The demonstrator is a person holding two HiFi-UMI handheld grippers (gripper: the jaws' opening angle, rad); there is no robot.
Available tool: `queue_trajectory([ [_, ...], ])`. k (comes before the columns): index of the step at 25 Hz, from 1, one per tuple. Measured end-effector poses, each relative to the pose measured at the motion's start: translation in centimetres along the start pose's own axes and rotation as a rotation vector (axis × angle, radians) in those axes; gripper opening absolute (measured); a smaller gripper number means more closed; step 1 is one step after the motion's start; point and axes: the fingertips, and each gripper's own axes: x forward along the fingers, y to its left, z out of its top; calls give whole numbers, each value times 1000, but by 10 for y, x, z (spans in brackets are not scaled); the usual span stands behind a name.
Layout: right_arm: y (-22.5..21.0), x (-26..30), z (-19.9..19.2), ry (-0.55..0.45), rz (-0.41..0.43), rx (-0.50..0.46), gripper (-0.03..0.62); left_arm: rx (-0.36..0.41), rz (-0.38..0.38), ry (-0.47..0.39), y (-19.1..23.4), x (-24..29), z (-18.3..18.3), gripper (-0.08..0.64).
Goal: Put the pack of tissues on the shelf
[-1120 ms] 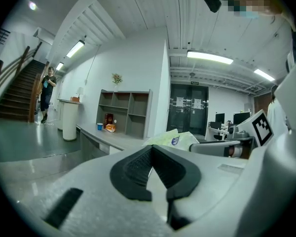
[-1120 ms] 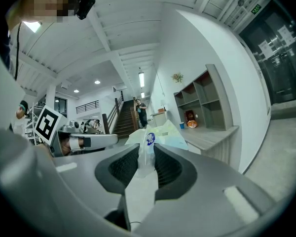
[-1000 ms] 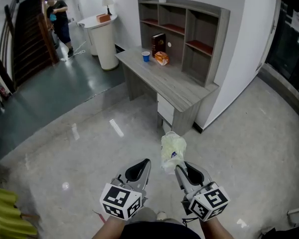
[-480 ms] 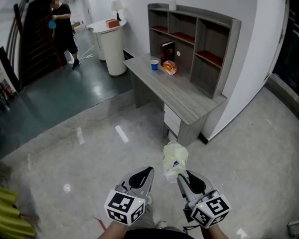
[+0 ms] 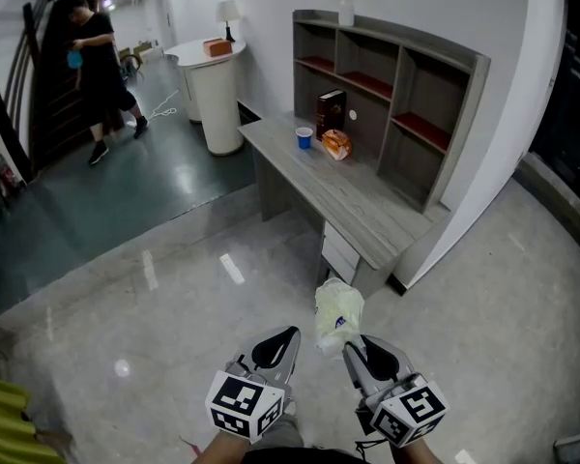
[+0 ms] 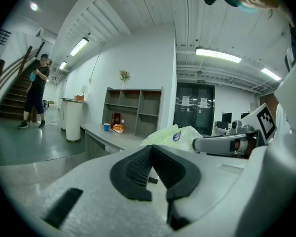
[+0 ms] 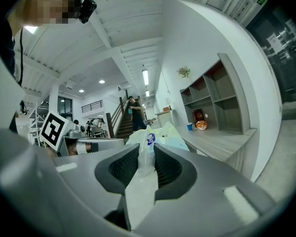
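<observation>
Resting pressed together, the left gripper (image 5: pixel 274 344) sits at 7 o'clock in the head view, its jaws meeting at the tips with nothing between them. At 5 o'clock, the right gripper (image 5: pixel 356 352) pinches the thin wrapper end of the pack of tissues (image 5: pixel 338 312), its jaws held slightly apart by the plastic. The pack juts out at 12 o'clock from those jaws. The shelf (image 5: pixel 398 93) stands at the back of the desk (image 5: pixel 353 206), well apart, at 1 o'clock from the pack.
</observation>
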Motion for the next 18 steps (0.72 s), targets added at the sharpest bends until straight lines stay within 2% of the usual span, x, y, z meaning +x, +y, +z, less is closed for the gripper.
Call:
queue_trajectory([
  [18, -8, 154, 22, 37, -17, -38, 84, -17, -31, 6, 138, 46, 33, -6],
])
